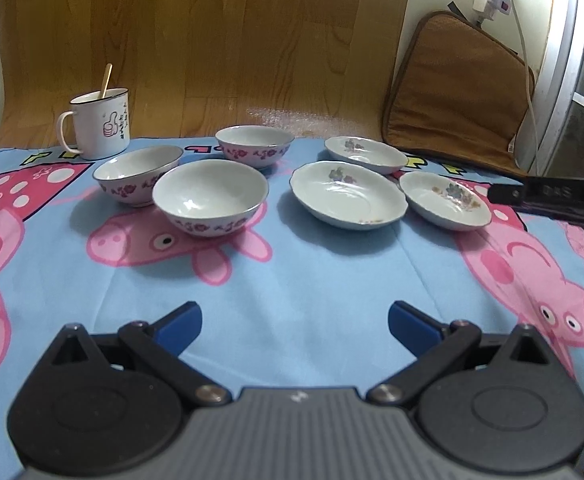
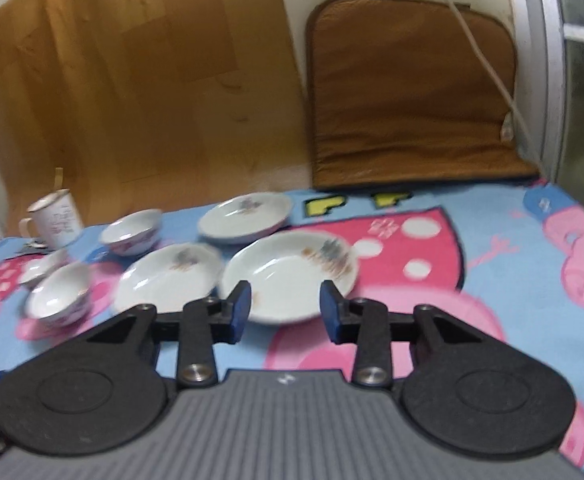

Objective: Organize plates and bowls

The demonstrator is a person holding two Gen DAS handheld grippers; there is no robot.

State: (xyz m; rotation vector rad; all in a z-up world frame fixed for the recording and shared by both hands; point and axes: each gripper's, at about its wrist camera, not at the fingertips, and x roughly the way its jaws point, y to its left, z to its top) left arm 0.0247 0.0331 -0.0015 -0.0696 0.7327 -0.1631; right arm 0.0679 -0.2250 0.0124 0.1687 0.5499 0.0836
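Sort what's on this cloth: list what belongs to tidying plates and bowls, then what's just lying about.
For the job: three bowls; three plates.
Lying about: mug with stick; brown cushion; cable.

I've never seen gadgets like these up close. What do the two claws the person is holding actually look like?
Both look alike. The left claw and right claw each have two blue fingertip pads on black jointed linkage bars with silver pivot pins. Behind sit two round black discs flanking a grey ribbed body with a small white logo. No cables or sleeves are visible.
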